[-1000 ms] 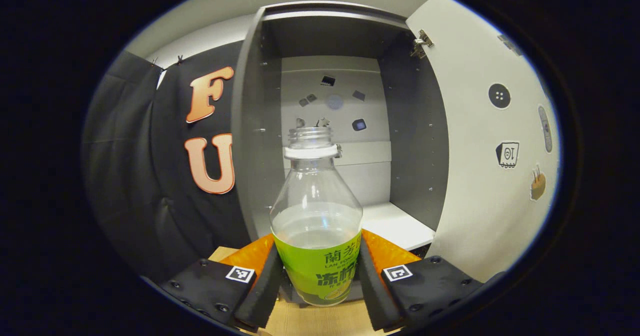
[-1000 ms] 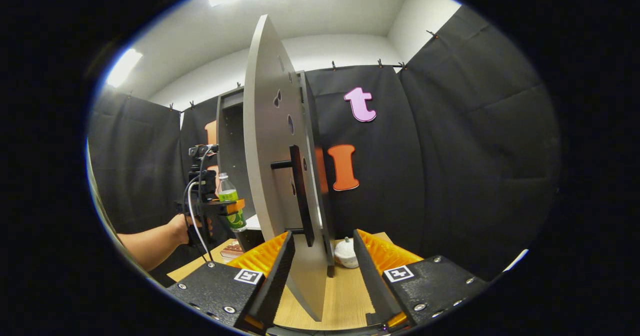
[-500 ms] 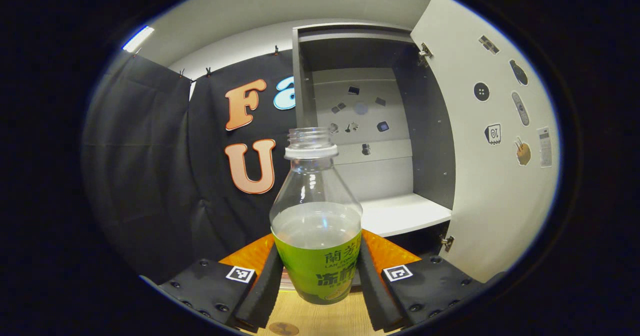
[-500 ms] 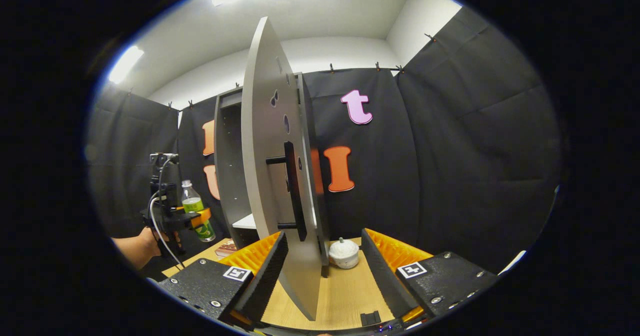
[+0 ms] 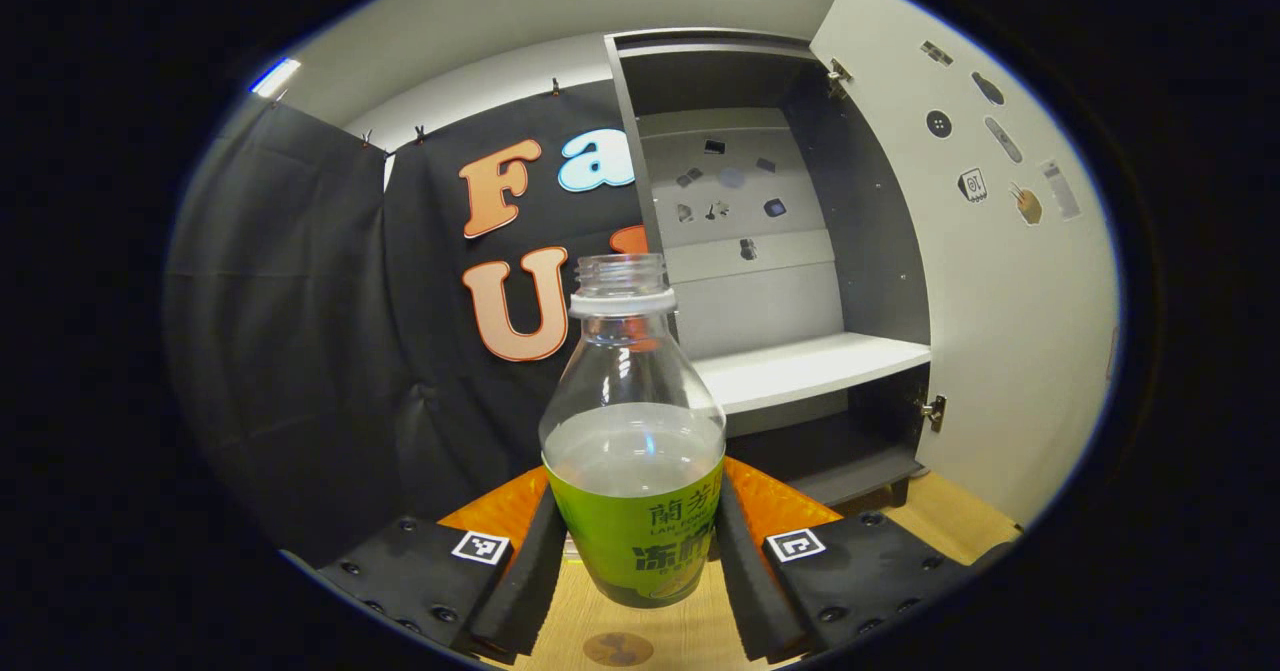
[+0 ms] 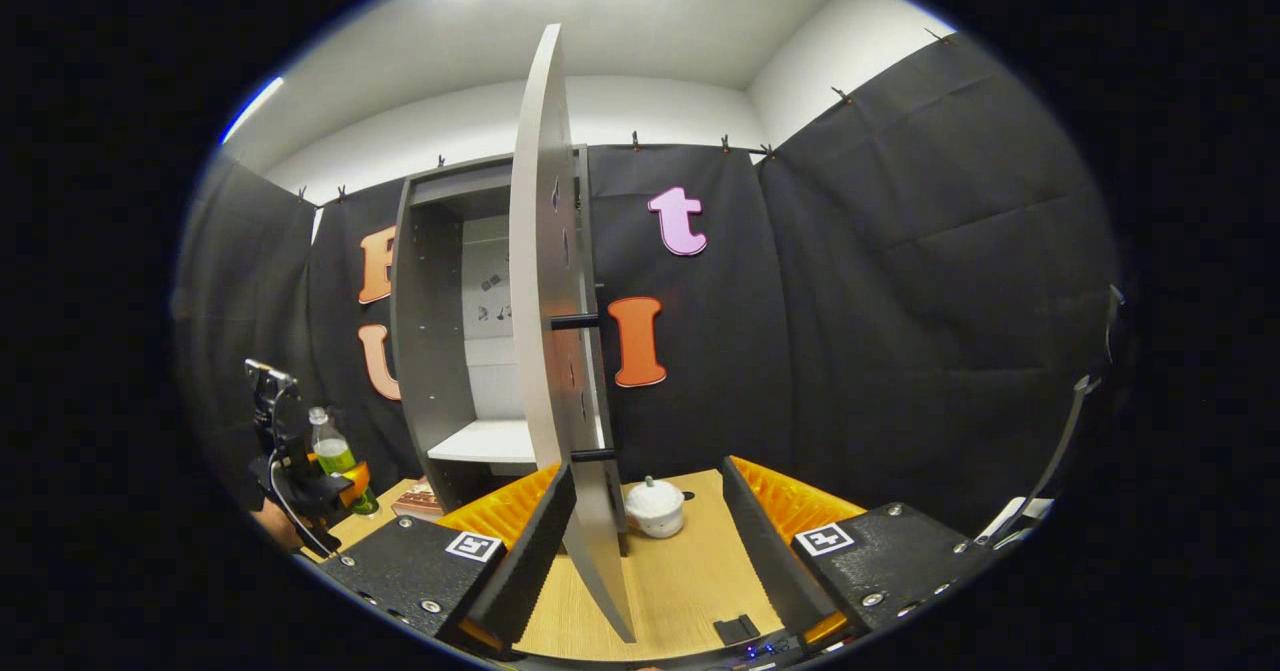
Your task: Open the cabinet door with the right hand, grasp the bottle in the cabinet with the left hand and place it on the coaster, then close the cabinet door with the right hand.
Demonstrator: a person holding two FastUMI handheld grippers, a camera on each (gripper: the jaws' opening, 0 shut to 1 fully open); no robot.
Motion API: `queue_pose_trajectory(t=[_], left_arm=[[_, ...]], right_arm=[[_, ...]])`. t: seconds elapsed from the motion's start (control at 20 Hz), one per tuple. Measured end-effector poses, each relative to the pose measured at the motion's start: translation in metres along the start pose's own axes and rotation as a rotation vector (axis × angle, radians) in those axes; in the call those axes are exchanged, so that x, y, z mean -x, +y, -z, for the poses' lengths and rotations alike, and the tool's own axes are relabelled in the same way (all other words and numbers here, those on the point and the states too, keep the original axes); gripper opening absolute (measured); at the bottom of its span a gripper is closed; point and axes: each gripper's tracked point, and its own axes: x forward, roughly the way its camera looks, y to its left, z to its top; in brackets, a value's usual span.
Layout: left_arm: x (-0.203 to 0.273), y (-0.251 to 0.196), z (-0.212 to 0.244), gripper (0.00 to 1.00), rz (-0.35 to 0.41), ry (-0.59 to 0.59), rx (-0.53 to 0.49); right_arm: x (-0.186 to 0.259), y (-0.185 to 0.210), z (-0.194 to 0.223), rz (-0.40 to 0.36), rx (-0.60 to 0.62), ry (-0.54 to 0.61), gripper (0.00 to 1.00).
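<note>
In the left gripper view, my left gripper [image 5: 632, 561] is shut on a clear bottle [image 5: 632, 451] with a green label, no cap and some liquid inside. It holds the bottle upright above the wooden table. A small round brown coaster [image 5: 617, 648] lies on the table just below the bottle. Behind stands the grey cabinet [image 5: 760, 251] with its door [image 5: 1000, 301] swung wide to the right. In the right gripper view, my right gripper [image 6: 645, 561] is open. The door [image 6: 545, 351] stands edge-on, its lower edge between the fingers, and the black handle [image 6: 578, 321] is higher up. The bottle [image 6: 335, 456] is at far left.
A white lidded pot [image 6: 655, 506] sits on the table right of the door's edge. A flat book-like thing [image 6: 420, 499] lies by the cabinet's foot. The cabinet's white shelf [image 5: 810, 366] is bare. Black cloth walls close in on both sides.
My left gripper has drawn back and down from the cabinet with the bottle, bringing the coaster into sight. My right gripper has backed away from the door and its handle.
</note>
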Motion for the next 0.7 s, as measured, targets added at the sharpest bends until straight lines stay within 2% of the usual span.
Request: queue_pose_trajectory(t=[0.1,0.3,0.45,0.7], left_arm=[[0.001,0.008,0.018,0.77,-0.023,0.002,-0.006],[-0.003,0.015,0.059,0.78,-0.060,0.028,0.004],[0.000,0.021,0.090,0.77,-0.082,0.052,-0.001],[0.004,0.029,0.136,0.80,-0.115,0.088,0.003]], right_arm=[[0.001,-0.005,0.000,0.055,-0.006,0.002,0.91],[0.005,-0.003,0.000,0.110,-0.020,0.004,0.91],[0.005,-0.001,-0.007,0.137,-0.018,0.004,0.91],[0.001,0.004,-0.014,0.168,-0.012,-0.001,0.91]])
